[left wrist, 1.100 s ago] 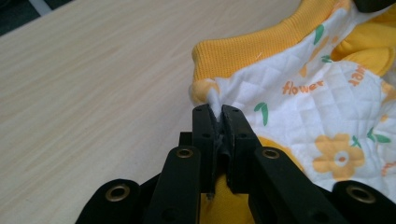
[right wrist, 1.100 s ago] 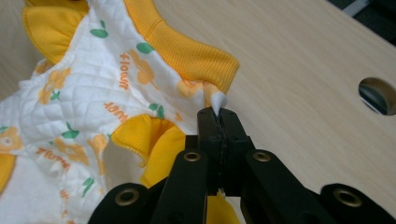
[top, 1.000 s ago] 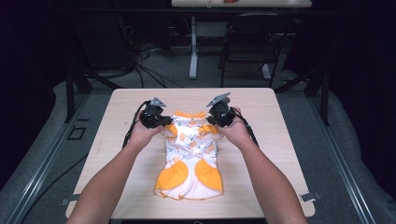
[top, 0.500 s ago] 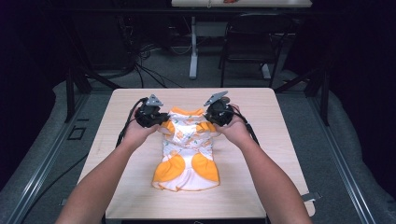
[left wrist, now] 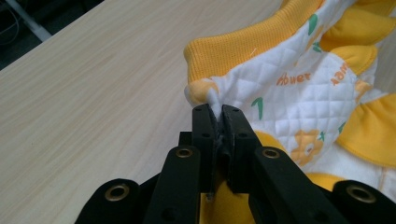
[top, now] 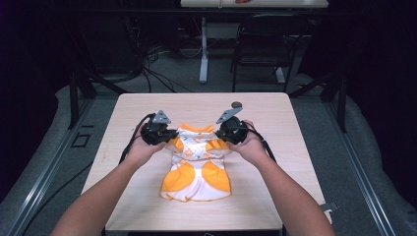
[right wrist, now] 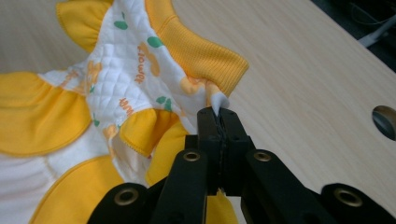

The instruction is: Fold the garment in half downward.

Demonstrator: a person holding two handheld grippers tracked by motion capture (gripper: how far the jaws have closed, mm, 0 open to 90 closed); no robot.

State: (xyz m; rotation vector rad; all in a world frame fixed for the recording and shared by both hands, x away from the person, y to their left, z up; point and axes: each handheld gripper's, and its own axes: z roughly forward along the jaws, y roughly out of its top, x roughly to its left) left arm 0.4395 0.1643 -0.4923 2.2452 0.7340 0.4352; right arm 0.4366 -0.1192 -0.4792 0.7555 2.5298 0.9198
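We have a big pale wooden surface (top: 275, 196) in front of us, and a little yellow and white baby top (top: 199, 167) lies on the middle of it, with its neck end away from us and its round yellow bottom flaps toward us. The top has a soft quilted white part with small flowers and green leaves, a ribbed yellow neck band (left wrist: 243, 44) and frilly yellow sleeves. Our left hand-held gripper (top: 164, 136) pinches the top at its left shoulder, and our right hand-held gripper (top: 227, 133) pinches it at the right shoulder. In the left gripper view the two black jaws are pressed together on a small fold of white cloth just under the neck band. In the right gripper view the jaws are pressed together the same way, and a tiny white tip of cloth (right wrist: 219, 100) pokes out above them. We think the job now is to pull the top flat and straight on the surface. To do it well, we keep both pinches tight, because each one holds only a small bit of cloth and it could slip out. We move both hands at the same speed and keep them level, so the top does not twist. We pull gently sideways so the neck band stays smooth. There is a small dark hole (top: 236, 104) in the surface just behind the right hand-held gripper, so we keep the cloth away from it.
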